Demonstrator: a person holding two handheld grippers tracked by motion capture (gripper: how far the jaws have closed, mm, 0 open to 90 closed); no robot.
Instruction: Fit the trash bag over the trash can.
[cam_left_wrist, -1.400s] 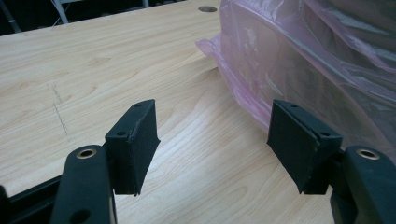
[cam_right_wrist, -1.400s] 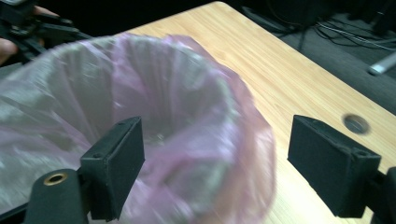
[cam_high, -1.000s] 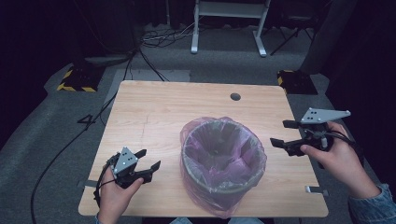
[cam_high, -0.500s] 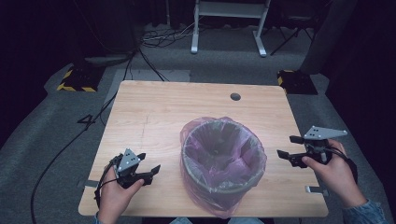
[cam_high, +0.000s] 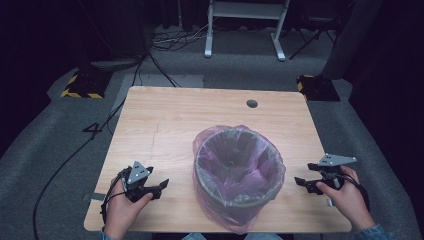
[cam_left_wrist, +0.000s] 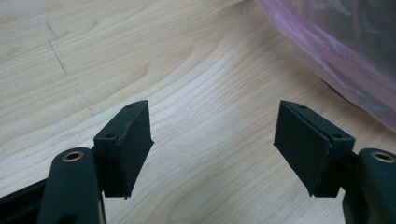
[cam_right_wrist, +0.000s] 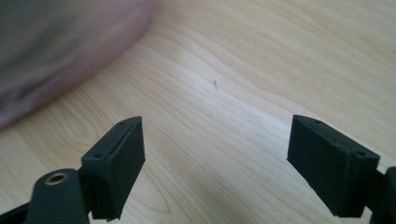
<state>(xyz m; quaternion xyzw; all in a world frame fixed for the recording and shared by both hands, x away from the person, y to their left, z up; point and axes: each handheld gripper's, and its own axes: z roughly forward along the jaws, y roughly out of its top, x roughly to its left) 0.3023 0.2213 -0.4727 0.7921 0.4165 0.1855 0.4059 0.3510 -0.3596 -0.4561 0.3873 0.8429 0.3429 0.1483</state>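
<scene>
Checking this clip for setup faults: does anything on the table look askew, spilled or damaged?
Nothing is spilled or broken. The bin stands upright, but its pink liner bag hangs loose and crumpled, sagging to the table's near edge. The left gripper and right gripper flank it, jaws open and empty.

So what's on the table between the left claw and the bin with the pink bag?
Nothing: in the high view, bare wood separates the left claw from the bagged bin. The left gripper view shows only tabletop there.

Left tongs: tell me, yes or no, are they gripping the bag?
No: the left tongs stand open over bare table, with the bag off to the side.
</scene>
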